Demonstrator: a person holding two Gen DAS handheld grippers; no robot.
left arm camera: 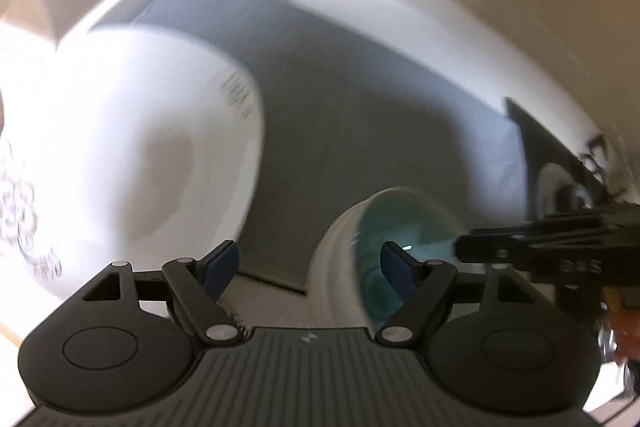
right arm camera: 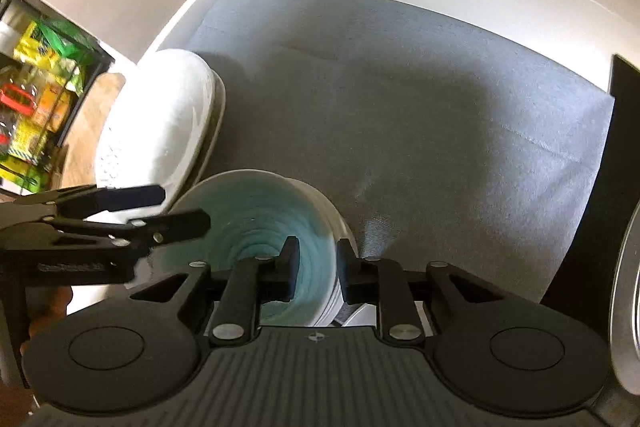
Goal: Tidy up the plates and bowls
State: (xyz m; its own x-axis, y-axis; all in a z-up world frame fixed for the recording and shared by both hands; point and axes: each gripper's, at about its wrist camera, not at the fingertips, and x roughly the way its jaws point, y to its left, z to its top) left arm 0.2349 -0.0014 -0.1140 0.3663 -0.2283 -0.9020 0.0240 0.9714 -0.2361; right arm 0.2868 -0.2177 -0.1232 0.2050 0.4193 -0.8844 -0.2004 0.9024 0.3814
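Visibly, one teal bowl and one white bowl sit here.

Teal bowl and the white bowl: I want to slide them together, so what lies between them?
In the right wrist view, only bare grey mat shows behind them; nearer the camera the left claw covers the gap between teal bowl and white bowl.

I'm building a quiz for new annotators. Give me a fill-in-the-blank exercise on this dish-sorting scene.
1. The right gripper straddles the rim of the small bowl, which is glazed ___ inside.
2. Under that bowl lies a ___ mat.
3. The left gripper stands ___, holding nothing.
4. In the right wrist view, the large white dish lies to the small bowl's ___.
Missing words: teal; grey; open; left.
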